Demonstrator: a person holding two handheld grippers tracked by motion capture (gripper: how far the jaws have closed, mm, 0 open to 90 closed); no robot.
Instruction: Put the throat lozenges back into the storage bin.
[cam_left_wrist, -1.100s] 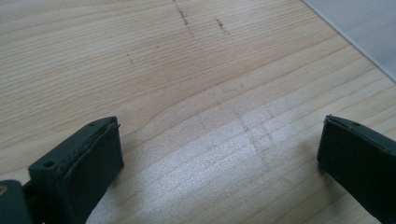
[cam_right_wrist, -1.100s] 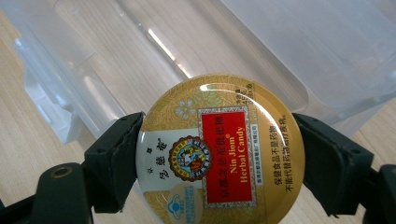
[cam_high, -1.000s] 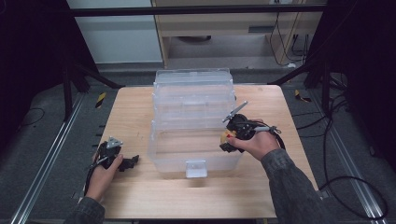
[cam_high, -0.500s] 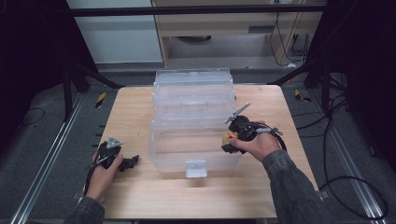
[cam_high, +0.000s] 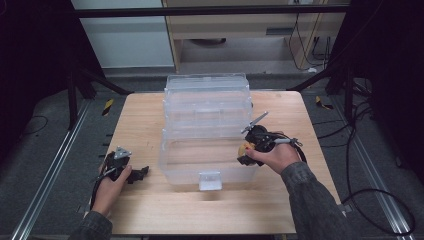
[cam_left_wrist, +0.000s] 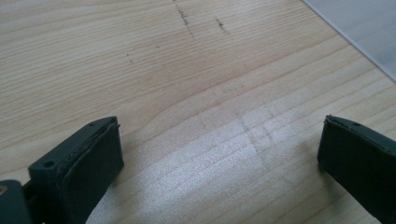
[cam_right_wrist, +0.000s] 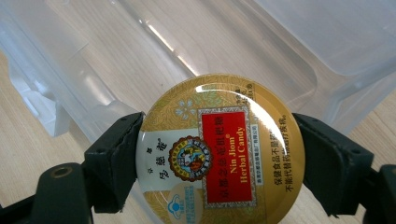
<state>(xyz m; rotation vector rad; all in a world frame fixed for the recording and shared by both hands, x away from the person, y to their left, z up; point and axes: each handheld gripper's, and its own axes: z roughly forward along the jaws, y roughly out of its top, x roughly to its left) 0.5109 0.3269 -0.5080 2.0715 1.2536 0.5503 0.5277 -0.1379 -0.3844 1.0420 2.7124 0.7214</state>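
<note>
A round gold candy tin (cam_right_wrist: 219, 154) with a red label sits between the jaws of my right gripper (cam_right_wrist: 218, 161), which are shut on its rim. That gripper (cam_high: 246, 151) hovers at the right edge of a clear plastic box (cam_high: 207, 127) in the middle of the wooden table (cam_high: 150, 205); the tin shows as a small yellow spot (cam_high: 247, 146). The box's open front compartment lies under the tin (cam_right_wrist: 116, 60). My left gripper (cam_high: 138, 174) rests on the table left of the box, open, with bare wood between its jaws (cam_left_wrist: 219, 154).
The clear box has a white latch (cam_high: 210, 181) on its front wall and its lid (cam_high: 206, 90) stands open toward the back. Metal rails (cam_high: 47, 175) and cables (cam_high: 370, 190) run along the floor beside the table.
The right hand with the tin has shifted slightly toward the box's right edge. The left hand has stayed put.
</note>
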